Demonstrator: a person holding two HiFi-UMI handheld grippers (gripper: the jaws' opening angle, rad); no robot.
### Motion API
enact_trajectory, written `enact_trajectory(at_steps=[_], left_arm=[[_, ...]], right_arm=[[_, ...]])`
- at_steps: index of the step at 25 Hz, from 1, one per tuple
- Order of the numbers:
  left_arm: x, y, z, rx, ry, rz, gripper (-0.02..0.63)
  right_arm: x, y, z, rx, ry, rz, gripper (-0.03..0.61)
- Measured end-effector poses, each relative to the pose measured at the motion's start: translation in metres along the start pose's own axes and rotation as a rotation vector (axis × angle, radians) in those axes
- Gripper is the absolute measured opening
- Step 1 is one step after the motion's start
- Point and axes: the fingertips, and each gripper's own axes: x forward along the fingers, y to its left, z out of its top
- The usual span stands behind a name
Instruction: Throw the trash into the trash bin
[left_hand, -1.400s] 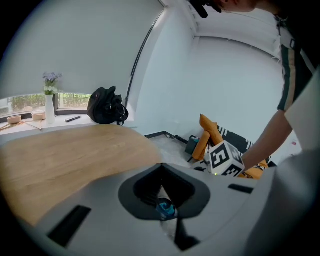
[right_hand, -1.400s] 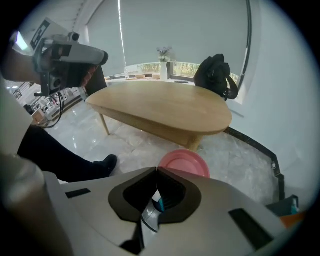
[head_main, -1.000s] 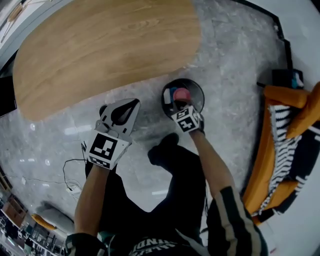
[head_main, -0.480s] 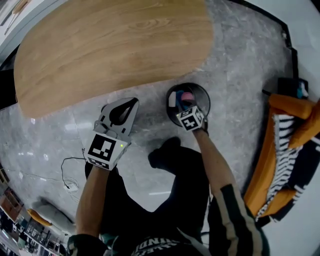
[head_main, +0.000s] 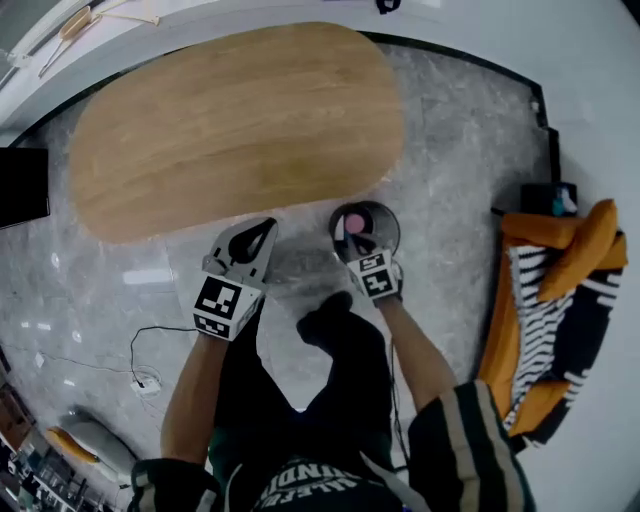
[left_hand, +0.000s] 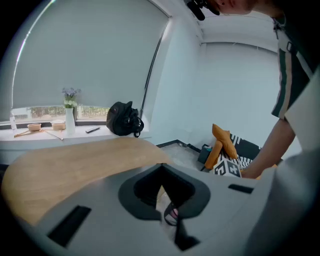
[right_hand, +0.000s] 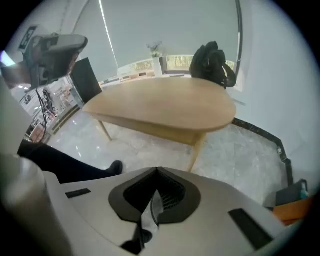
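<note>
In the head view a round black trash bin stands on the grey floor just off the table's near right end, with pink trash lying in it. My right gripper hovers over the bin's near rim; its jaws have just closed, and they are shut with nothing between them. My left gripper hangs left of the bin, near the table edge, jaws together and empty. In the left gripper view a sliver of the bin shows past the jaw tips.
A large oval wooden table fills the upper middle. Orange and striped cushions lie at the right. My leg and dark shoe stand below the bin. A thin cable trails on the floor at left. A black bag sits on the windowsill.
Both grippers have risen and the floor looks farther away. The right gripper has lifted from inside the bin's mouth back over its near rim. The pink trash stays in the bin.
</note>
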Motion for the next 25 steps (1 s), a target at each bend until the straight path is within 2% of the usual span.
enact_trajectory(at_steps=[4, 8, 12, 16, 21, 25], left_arm=[[-0.046, 0.028, 0.046, -0.032, -0.023, 0.031, 0.002], [-0.098, 0.061, 0.1, -0.102, -0.064, 0.064, 0.002], [-0.146, 0.098, 0.16, -0.068, -0.115, 0.095, 0.002], [-0.19, 0.128, 0.212, -0.028, -0.162, 0.105, 0.002], [-0.226, 0.161, 0.273, 0.008, -0.242, 0.122, 0.002], [-0.241, 0.172, 0.304, 0.036, -0.279, 0.154, 0.002]], right_arm=[[-0.067, 0.031, 0.084, 0.046, -0.127, -0.023, 0.0], [-0.138, 0.063, 0.194, 0.049, -0.303, -0.045, 0.0], [-0.207, 0.097, 0.304, 0.005, -0.471, -0.058, 0.0], [-0.273, 0.128, 0.392, -0.055, -0.618, -0.088, 0.0], [-0.331, 0.156, 0.472, -0.092, -0.778, -0.085, 0.0], [-0.363, 0.172, 0.51, -0.113, -0.853, -0.049, 0.0]])
